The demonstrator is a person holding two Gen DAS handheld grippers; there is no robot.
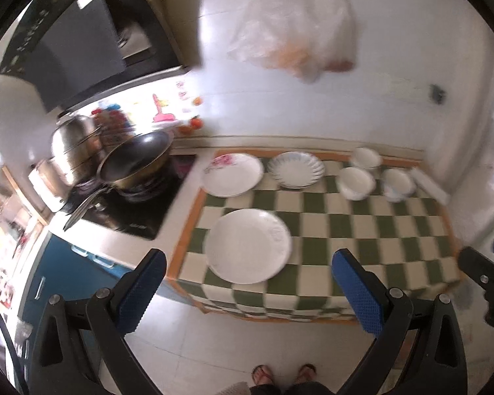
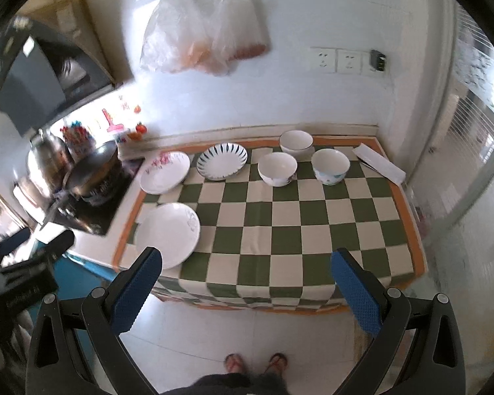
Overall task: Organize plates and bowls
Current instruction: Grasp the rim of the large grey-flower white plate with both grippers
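Observation:
Three plates lie on the green-and-cream checked cloth: a plain white plate at the front left, a pink-flowered plate behind it, and a blue-striped plate further right. Three white bowls stand at the back right: one in the middle, one behind, one with blue marks. My left gripper hangs open above the counter's front edge, holding nothing. My right gripper is open and held back too.
A hob with a dark wok and steel pots sits left of the cloth. A plastic bag hangs on the tiled wall. A white flat packet lies at the cloth's back right. The person's feet stand on the floor below.

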